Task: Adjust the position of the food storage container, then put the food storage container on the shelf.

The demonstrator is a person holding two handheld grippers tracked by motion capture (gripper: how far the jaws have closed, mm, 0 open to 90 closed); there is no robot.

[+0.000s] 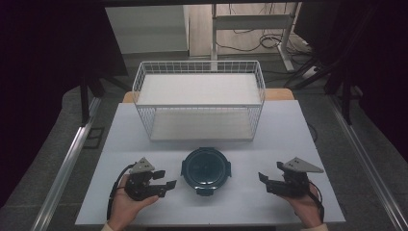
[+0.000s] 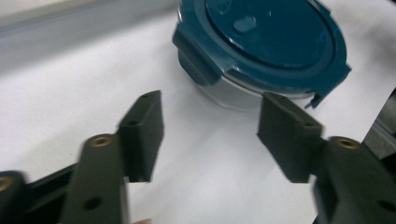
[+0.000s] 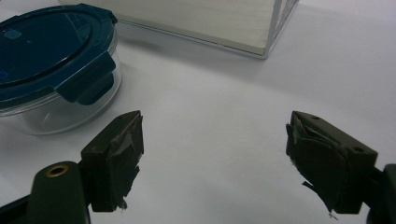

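Container sits before basket, between grippers.

It looked like a lab or test room. A bare white surface stood on grey carpet between metal rails, with dark curtains at both sides. Beyond it were a desk frame and loose cables on the floor.

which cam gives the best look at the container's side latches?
Right gripper view: the round container sits close, side on, with one blue latch folded down over the clear wall. Left gripper view shows another latch, blurrier, from above. High view shows the whole lid, with the latches only as small tabs at its rim.
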